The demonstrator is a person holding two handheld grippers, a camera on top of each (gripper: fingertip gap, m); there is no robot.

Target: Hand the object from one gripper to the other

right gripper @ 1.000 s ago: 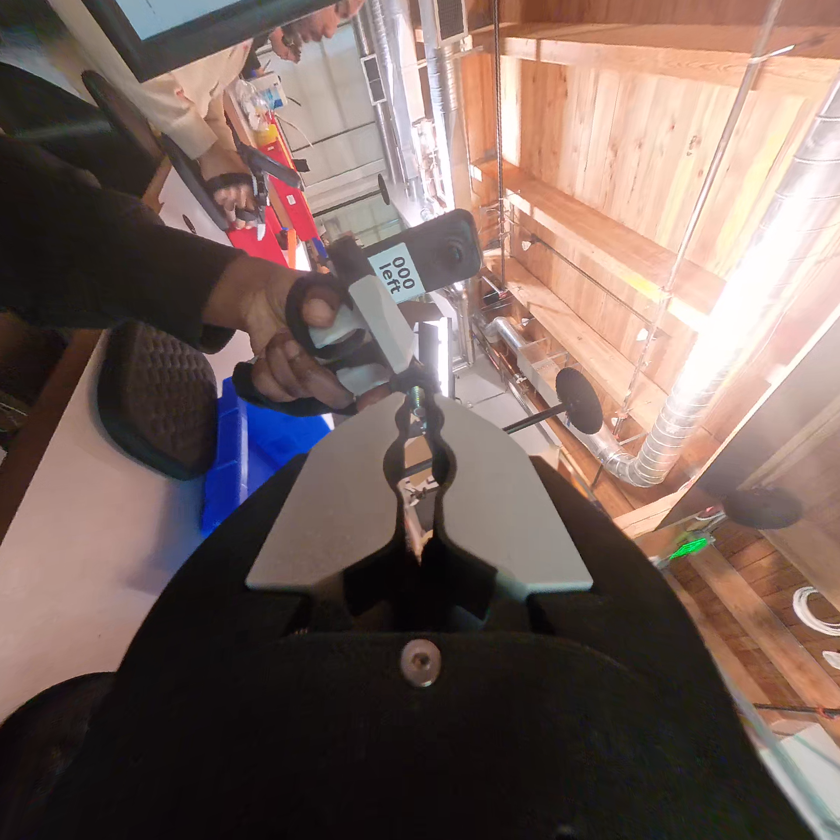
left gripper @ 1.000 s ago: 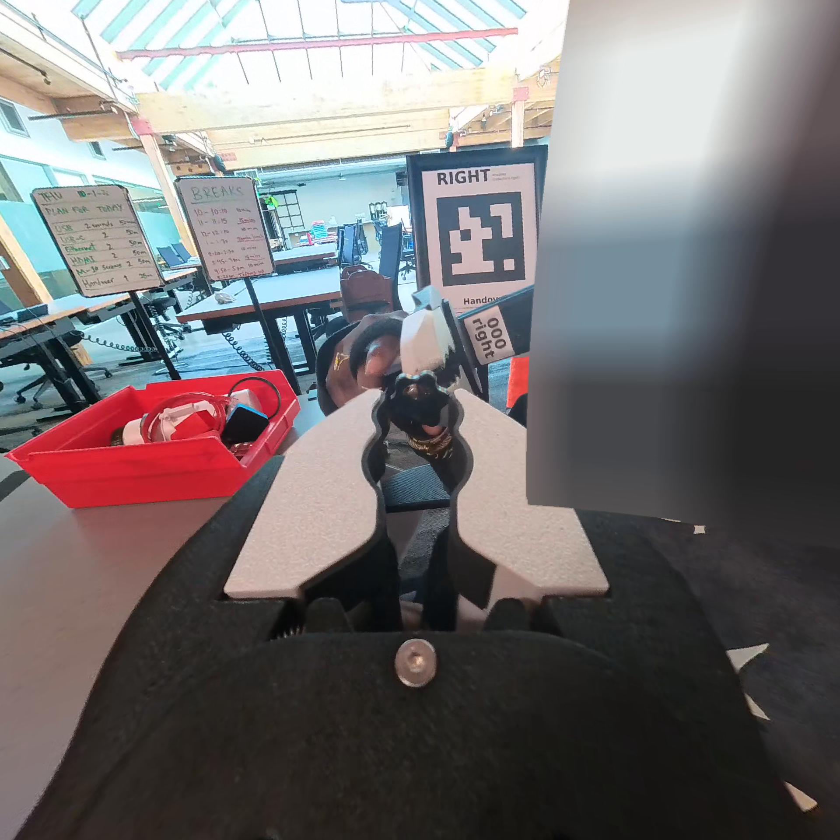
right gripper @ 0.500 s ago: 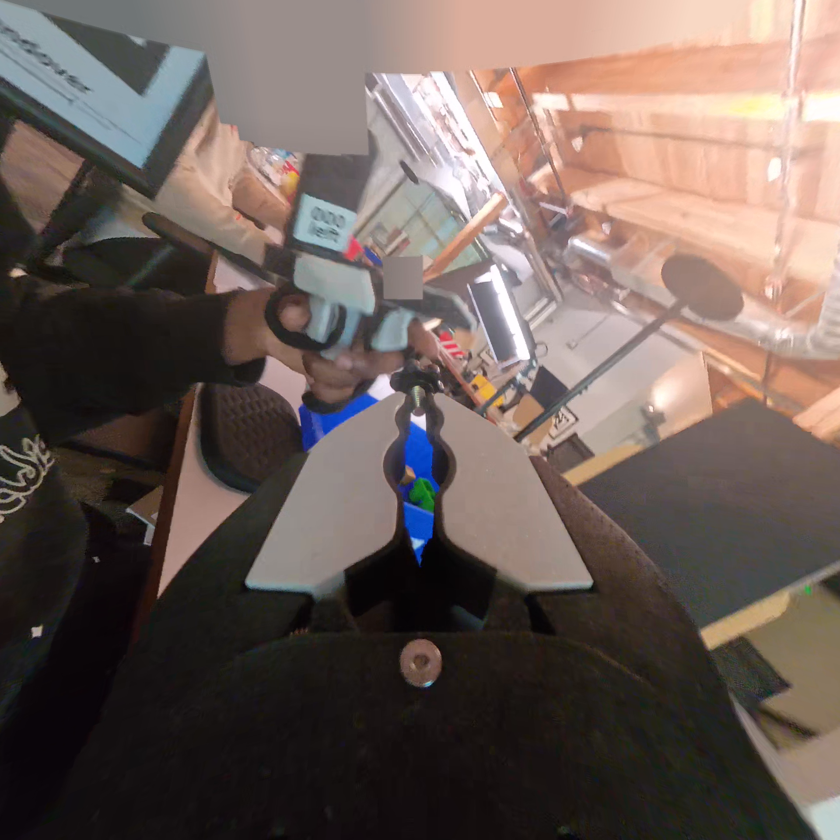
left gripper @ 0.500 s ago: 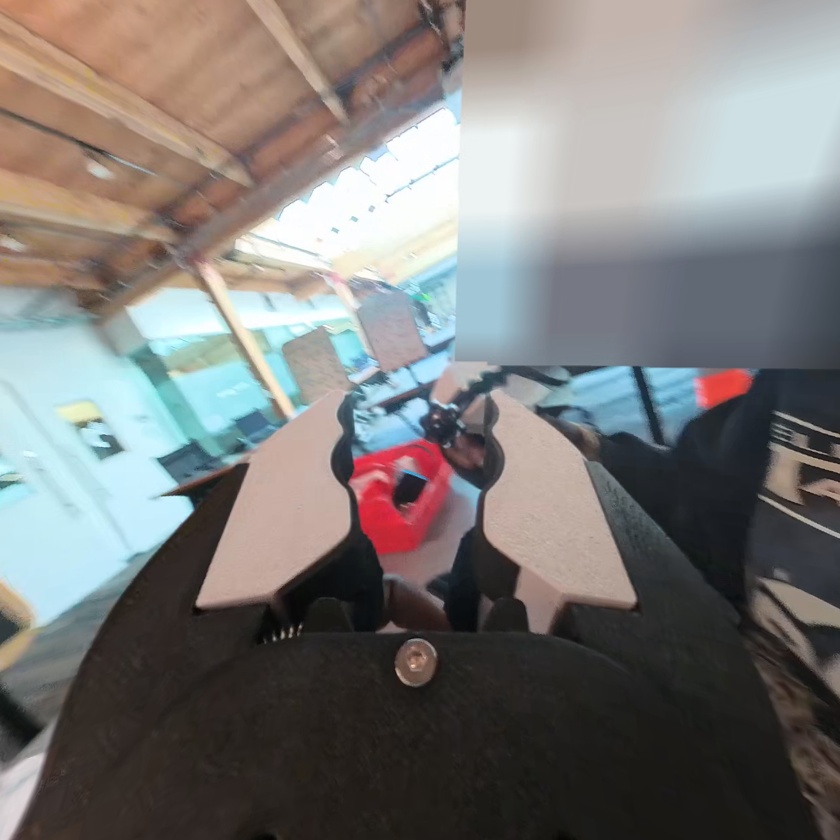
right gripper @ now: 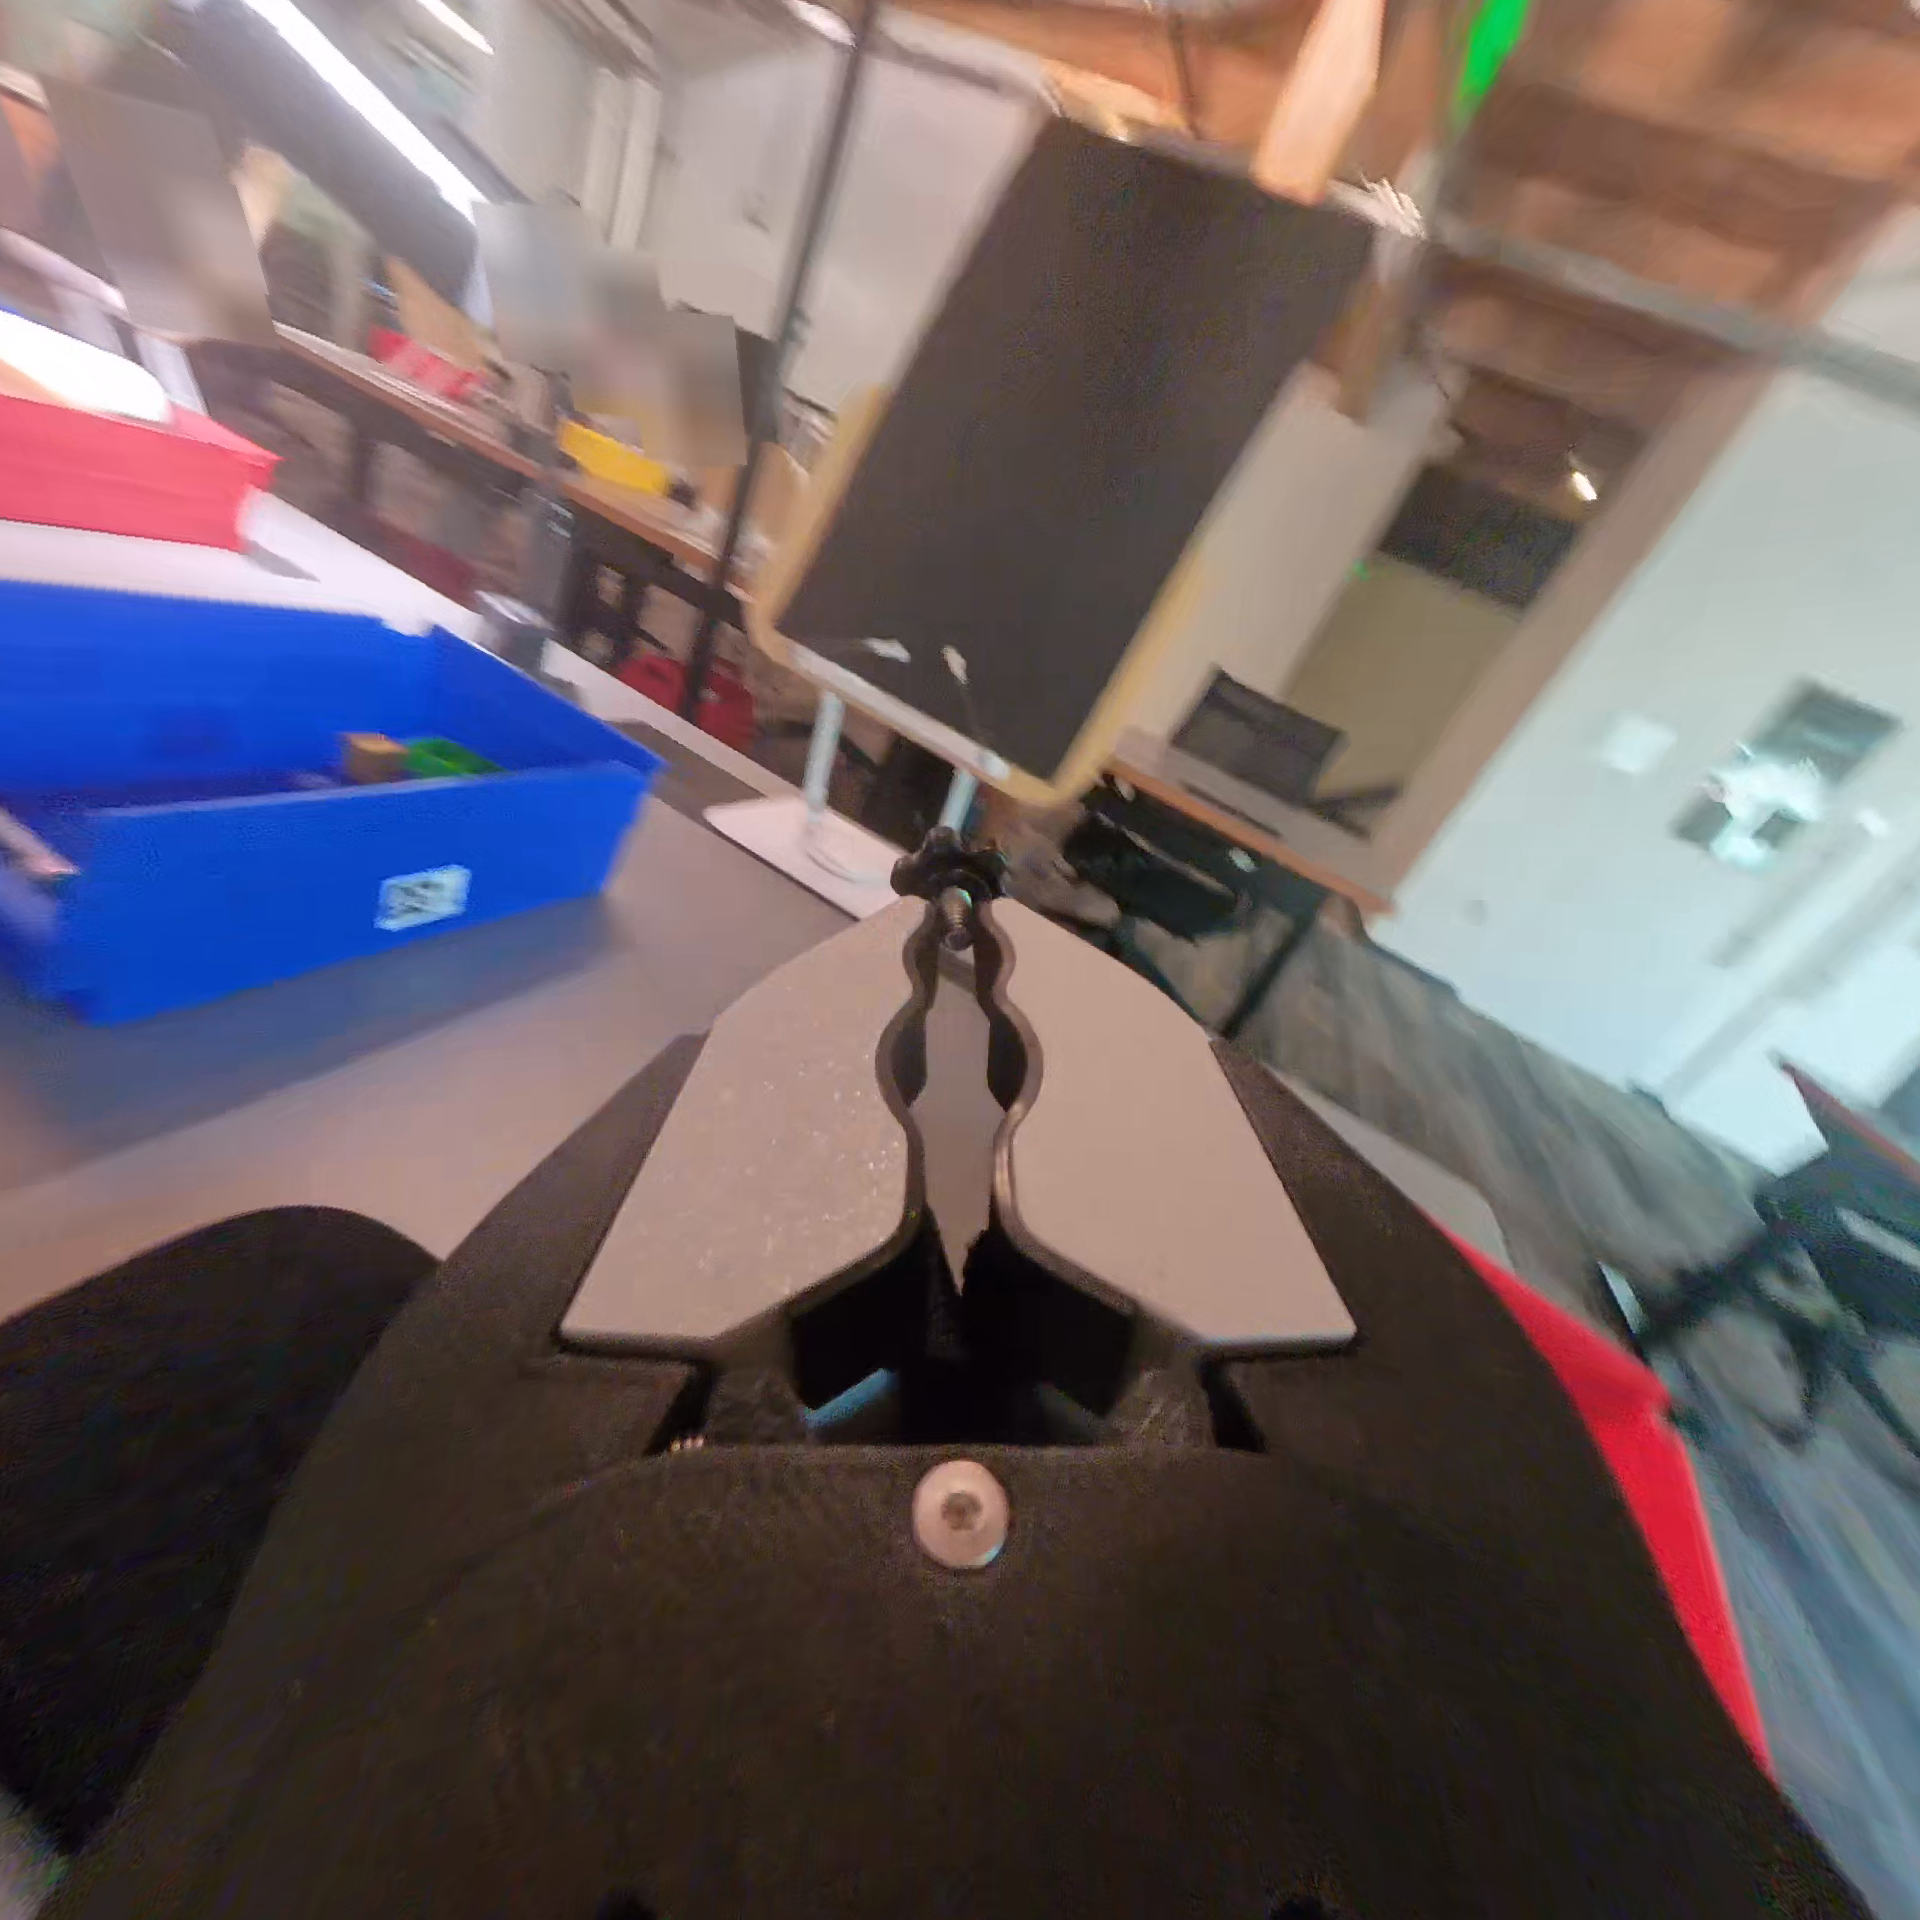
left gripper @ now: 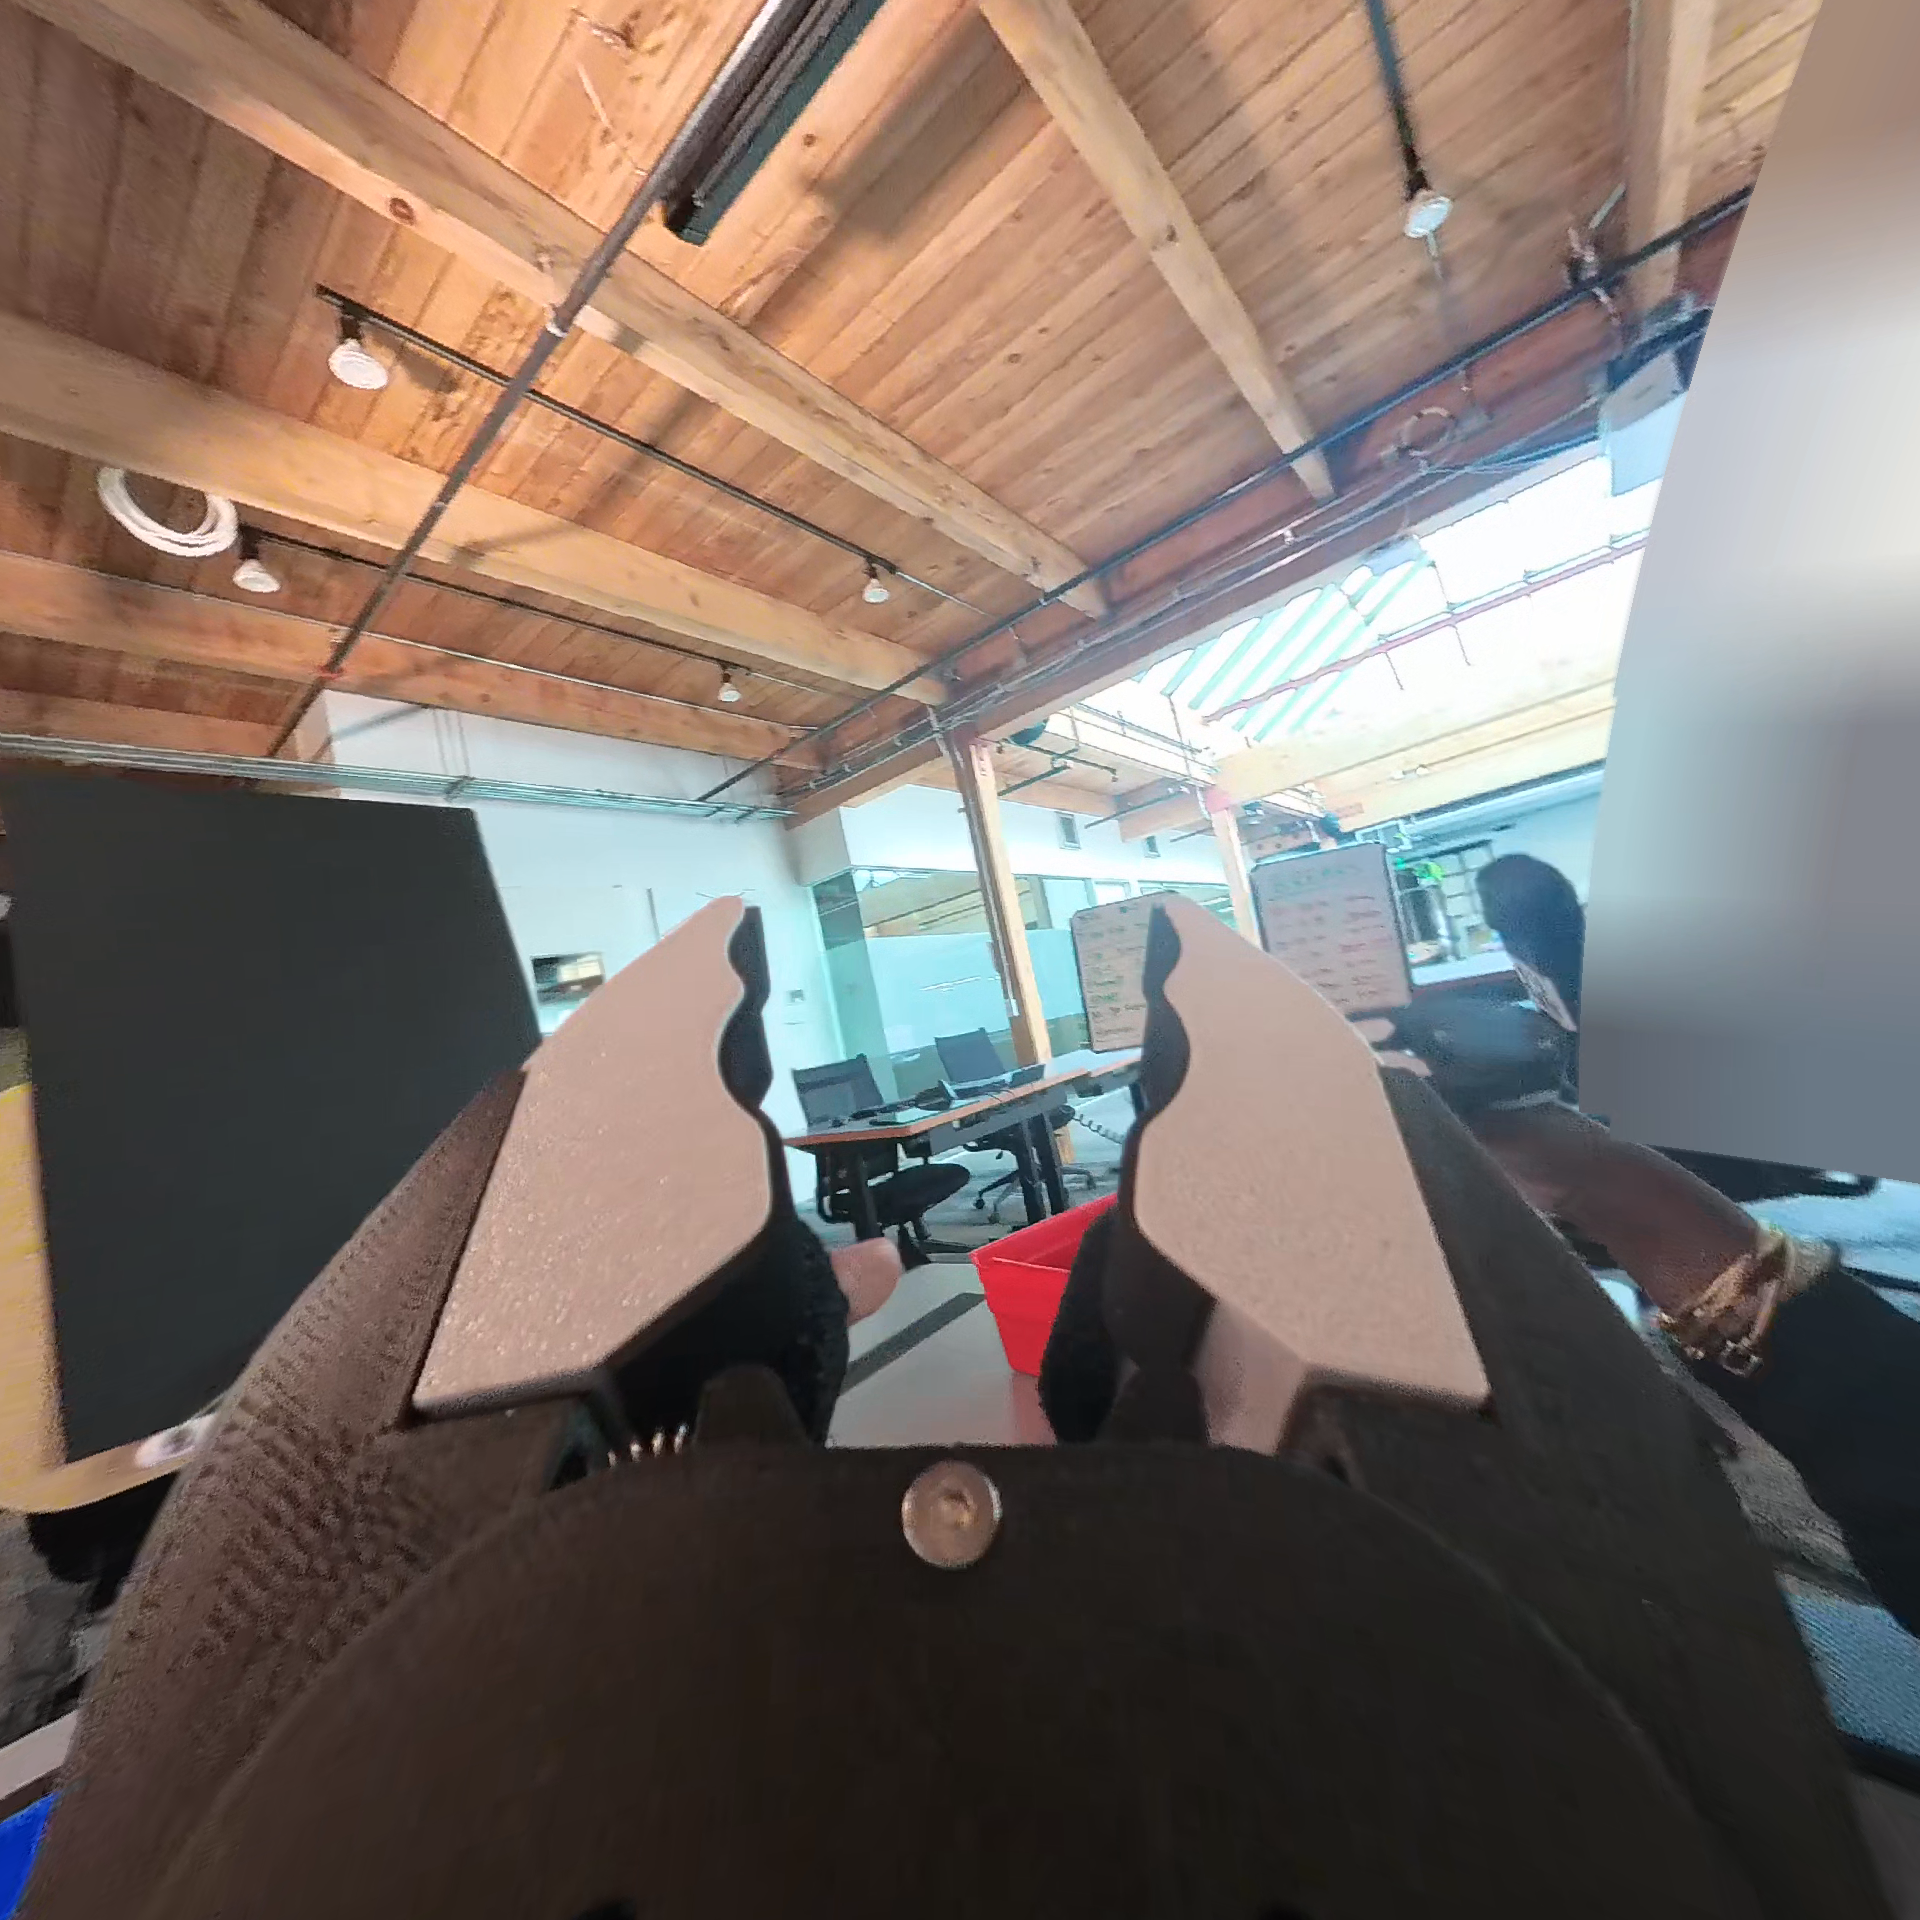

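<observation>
The left tool (left gripper: 948,935) points upward, toward the wooden ceiling (left gripper: 727,364) and the far office. Its 2 fingers (left gripper: 644,1143) stand wide apart and nothing is between them. Below the gap, a fingertip of the person (left gripper: 868,1273) shows, and behind it a corner of a red bin (left gripper: 1029,1273) on the table (left gripper: 925,1371). At the right edge, a forearm (left gripper: 1662,1216) with gold bracelets (left gripper: 1735,1299) reaches across; a dark sleeve covers it lower down.

The right tool (right gripper: 951,914) is held nearly level, tilted a little, over the grey table (right gripper: 312,1091). Its fingers are almost together and pinch the threaded stem of a small screw knob (right gripper: 948,873). The black star-shaped head of the knob sticks out just past the fingertips. So the knob is in the right tool only, in the air, above the table.

To the left a blue bin (right gripper: 312,862) stands on the table, with small green and yellow pieces inside; this view is blurred. Behind the knob a black board (right gripper: 1039,468) stands on a stand.
</observation>
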